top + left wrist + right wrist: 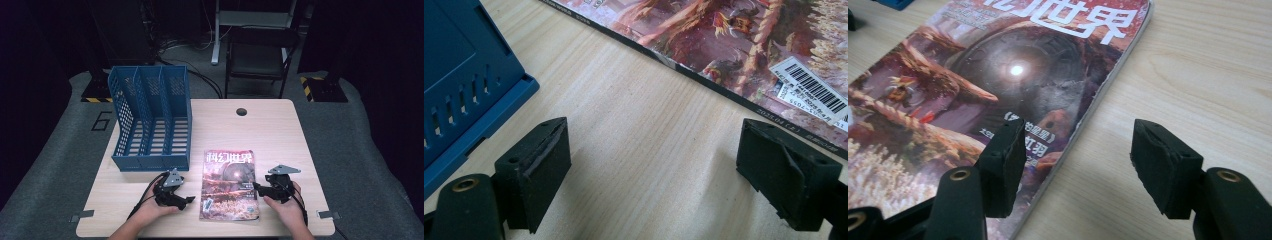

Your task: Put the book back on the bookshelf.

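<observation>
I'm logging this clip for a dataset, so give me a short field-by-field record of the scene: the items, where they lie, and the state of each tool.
surface: light wooden table
magazine: magazine lying flat, cover up, near the front edge between the two tools
file rack: blue file rack with three compartments, standing at the table's left rear, nothing seen in it
left tool: left tool open, just left of the magazine, nothing between its jaws
right tool: right tool open at the magazine's right edge, one jaw above the cover, the other over the table
</observation>
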`<action>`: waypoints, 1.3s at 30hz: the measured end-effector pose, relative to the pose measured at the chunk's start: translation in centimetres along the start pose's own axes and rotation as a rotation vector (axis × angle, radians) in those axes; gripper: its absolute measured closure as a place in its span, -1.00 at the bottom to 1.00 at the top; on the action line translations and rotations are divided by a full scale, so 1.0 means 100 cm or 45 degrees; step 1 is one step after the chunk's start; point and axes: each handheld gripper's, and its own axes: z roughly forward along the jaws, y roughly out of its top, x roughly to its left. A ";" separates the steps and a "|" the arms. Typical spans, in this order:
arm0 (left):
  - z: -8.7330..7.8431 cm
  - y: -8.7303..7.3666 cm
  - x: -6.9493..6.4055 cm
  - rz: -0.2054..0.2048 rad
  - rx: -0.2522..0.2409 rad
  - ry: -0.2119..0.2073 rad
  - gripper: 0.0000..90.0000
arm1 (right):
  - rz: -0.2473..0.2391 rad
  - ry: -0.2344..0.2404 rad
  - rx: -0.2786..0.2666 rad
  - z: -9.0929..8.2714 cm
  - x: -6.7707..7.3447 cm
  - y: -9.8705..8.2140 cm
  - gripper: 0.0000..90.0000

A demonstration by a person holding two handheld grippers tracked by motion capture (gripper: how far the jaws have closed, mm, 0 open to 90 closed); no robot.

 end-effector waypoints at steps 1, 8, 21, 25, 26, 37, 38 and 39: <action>0.000 0.000 0.000 -0.002 0.000 0.001 -0.68 | 0.002 0.006 -0.003 0.000 0.001 0.000 -0.16; 0.000 0.002 -0.002 -0.008 0.020 0.020 -0.66 | 0.009 0.048 0.005 0.002 0.008 0.002 -0.18; -0.001 0.010 -0.010 -0.078 0.066 -0.036 -0.64 | 0.004 0.090 0.079 0.019 0.016 0.000 -0.19; -0.002 0.016 -0.014 -0.094 0.049 -0.052 -0.64 | -0.021 0.092 0.097 0.020 0.018 -0.001 -0.22; -0.003 0.018 -0.014 -0.097 0.044 -0.055 -0.64 | -0.015 0.095 0.097 0.021 0.018 -0.002 -0.23; 0.007 0.035 -0.022 -0.179 0.025 -0.081 -0.63 | 0.002 0.089 0.092 0.022 0.018 -0.002 -0.22; 0.009 0.036 -0.023 -0.171 0.031 -0.086 -0.62 | 0.003 0.089 0.092 0.022 0.018 -0.002 -0.22; 0.011 0.037 -0.025 -0.165 0.034 -0.078 -0.62 | 0.001 0.088 0.092 0.022 0.018 -0.002 -0.22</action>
